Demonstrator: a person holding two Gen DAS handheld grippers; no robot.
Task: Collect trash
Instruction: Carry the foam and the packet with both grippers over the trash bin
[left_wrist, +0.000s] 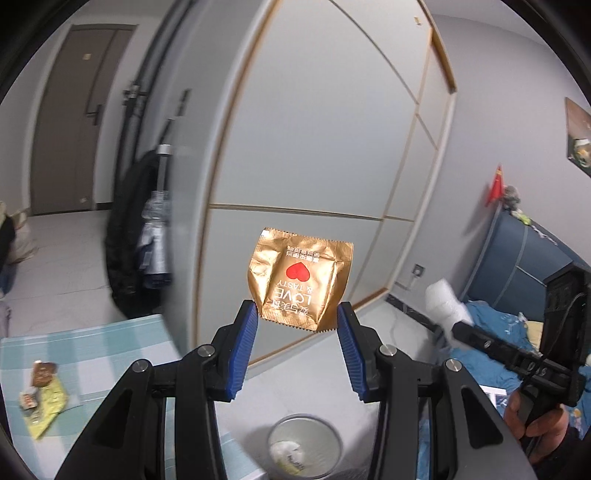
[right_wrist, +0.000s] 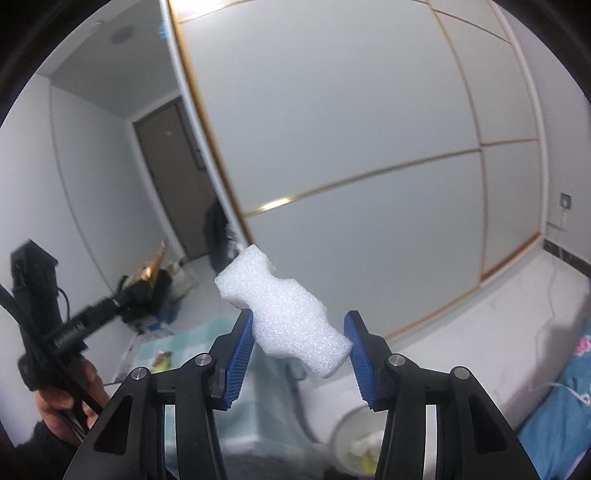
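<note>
Left wrist, gold wrapper (left_wrist: 301, 282), "LOVE & TASTY", smaller print unreadable

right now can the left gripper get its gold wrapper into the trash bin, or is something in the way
Probably yes. The left gripper is shut on the gold wrapper, and the trash bin sits open-topped just below it, with nothing visible between them. The right gripper with its foam piece is off to the side.

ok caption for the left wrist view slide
Left gripper holds a gold snack wrapper above a metal trash bin beside a checked table.
</note>
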